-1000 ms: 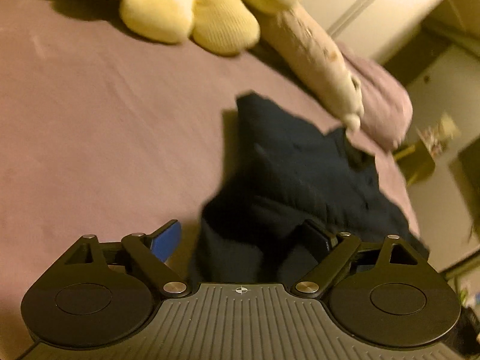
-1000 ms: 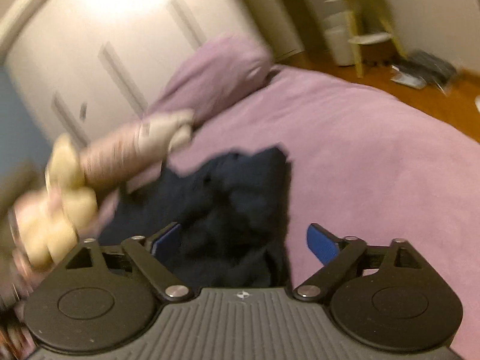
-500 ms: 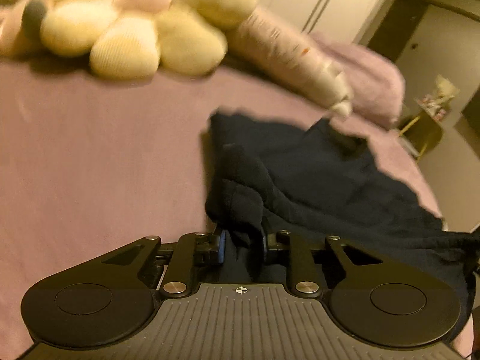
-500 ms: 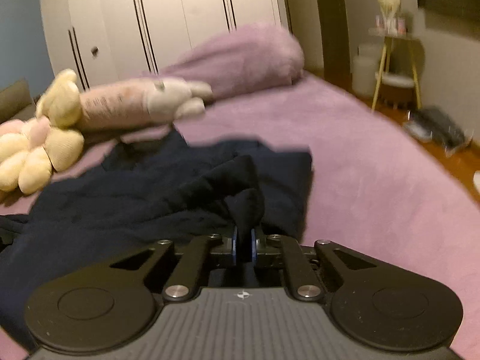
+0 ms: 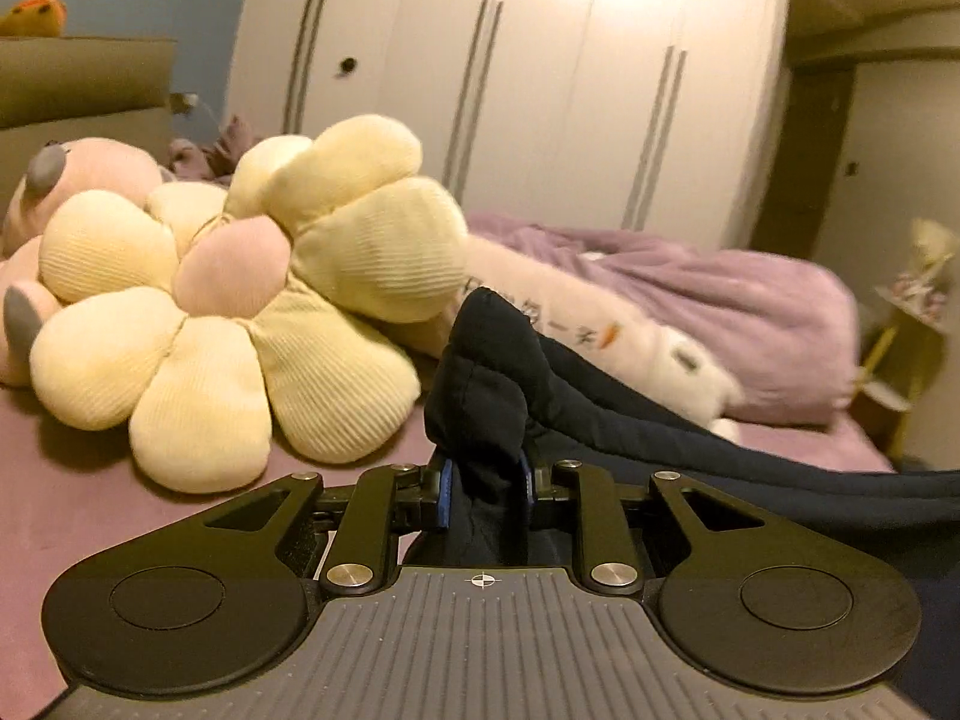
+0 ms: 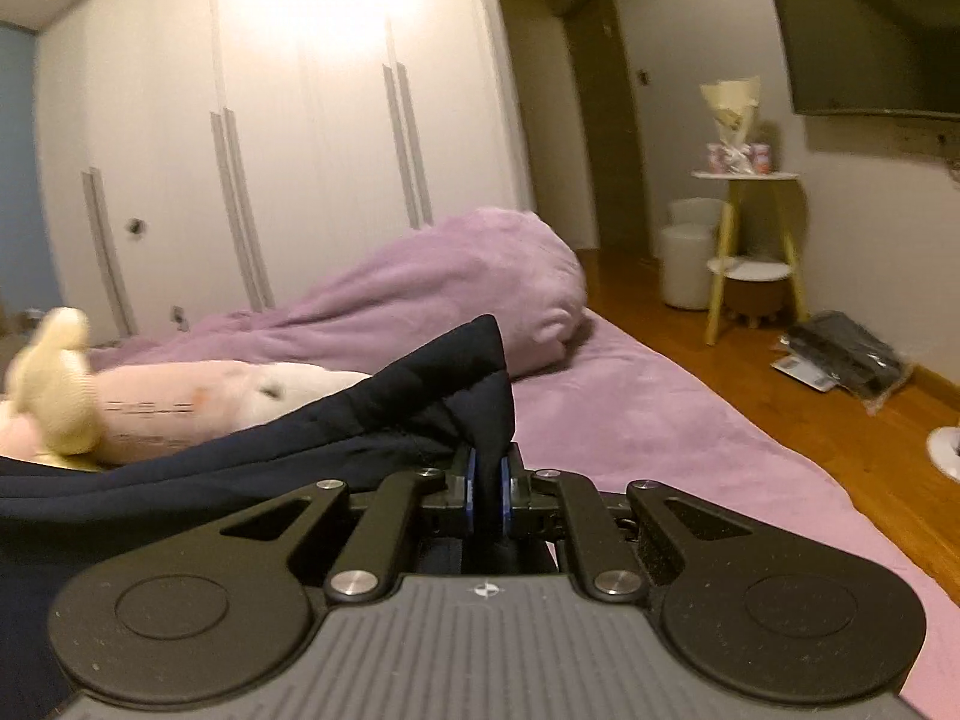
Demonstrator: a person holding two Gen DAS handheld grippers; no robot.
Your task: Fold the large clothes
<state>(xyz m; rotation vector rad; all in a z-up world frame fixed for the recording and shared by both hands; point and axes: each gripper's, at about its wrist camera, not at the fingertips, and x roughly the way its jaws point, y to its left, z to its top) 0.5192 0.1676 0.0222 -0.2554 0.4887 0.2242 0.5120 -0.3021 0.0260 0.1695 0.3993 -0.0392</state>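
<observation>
While both grippers pinch the cloth, the scene reads as follows.

Left gripper (image 5: 485, 489): blue-padded fingers drawn together on a bunched fold of the dark navy fabric garment (image 5: 690, 450), which rises in a peak above the jaws.

Right gripper (image 6: 487, 495): fingers closed tight on another edge of the same garment (image 6: 336, 438), a corner standing up above the pads.

Garment: lifted at both gripped points, the cloth stretched between them and sagging over the purple bed sheet (image 6: 648, 420).

Yellow ribbed flower-shaped cushion with pink centre (image 5: 240, 324): lying on the bed, just beside the left gripper's fold.

Long pale pink plush bolster (image 6: 228, 402): behind the garment, blurred.

Heaped purple blanket (image 6: 468, 282): further back on the bed, near the white wardrobe doors (image 5: 540, 90).

Yellow-legged side table (image 6: 750, 240): on the wooden floor, well apart from the bed.
</observation>
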